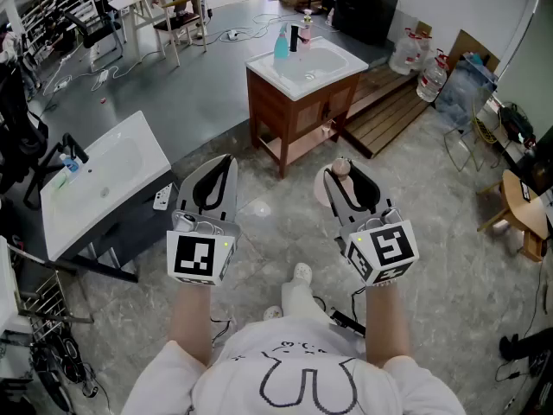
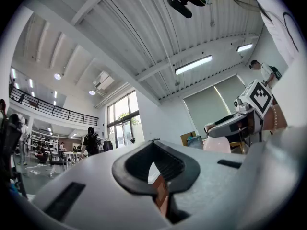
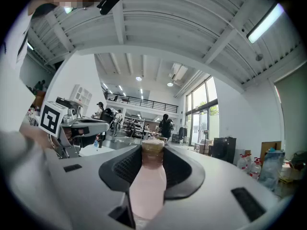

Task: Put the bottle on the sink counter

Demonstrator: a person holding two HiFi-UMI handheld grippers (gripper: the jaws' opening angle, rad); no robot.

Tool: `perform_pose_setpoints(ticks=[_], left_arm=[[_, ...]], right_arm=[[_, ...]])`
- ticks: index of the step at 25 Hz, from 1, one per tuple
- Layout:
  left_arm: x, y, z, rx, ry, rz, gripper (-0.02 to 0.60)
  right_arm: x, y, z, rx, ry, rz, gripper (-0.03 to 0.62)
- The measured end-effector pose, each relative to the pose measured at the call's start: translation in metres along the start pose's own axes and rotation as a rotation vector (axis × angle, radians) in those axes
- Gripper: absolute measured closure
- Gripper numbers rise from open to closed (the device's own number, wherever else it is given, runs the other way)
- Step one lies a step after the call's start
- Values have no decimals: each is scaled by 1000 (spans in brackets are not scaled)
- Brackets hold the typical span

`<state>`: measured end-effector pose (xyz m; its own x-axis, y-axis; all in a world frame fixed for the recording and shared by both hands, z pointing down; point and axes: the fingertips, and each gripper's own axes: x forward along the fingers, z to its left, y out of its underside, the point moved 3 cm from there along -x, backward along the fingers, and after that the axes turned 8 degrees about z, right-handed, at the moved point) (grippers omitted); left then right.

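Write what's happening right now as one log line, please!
right gripper: shut on pink bottle | left gripper: shut, empty | wood-cabinet sink counter: ahead, bottle not there yet

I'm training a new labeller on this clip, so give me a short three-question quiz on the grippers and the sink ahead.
1. Multiple choice: the right gripper is closed on a held bottle. Its body is A) blue, B) pink, C) green.
2. True or false: the left gripper also holds something.
3. Fill in: on the wooden sink counter, in the head view, the standing bottle just left of the black tap is ____.

Key: 1 B; 2 false, its jaws are together with nothing between them; 3 blue.
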<state>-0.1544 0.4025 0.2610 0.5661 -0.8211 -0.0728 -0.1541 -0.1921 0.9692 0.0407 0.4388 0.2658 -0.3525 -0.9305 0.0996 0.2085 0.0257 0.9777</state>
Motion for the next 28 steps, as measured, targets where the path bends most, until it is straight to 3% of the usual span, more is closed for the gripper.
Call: perform_pose_setpoints(ticks=[12, 28], left_arm=[[53, 20, 22, -3, -13, 27, 572], [249, 46, 74, 9, -83, 58, 572]], right_arm=[[52, 14, -29, 26, -13, -9, 444], [229, 21, -164, 27, -114, -15, 444]])
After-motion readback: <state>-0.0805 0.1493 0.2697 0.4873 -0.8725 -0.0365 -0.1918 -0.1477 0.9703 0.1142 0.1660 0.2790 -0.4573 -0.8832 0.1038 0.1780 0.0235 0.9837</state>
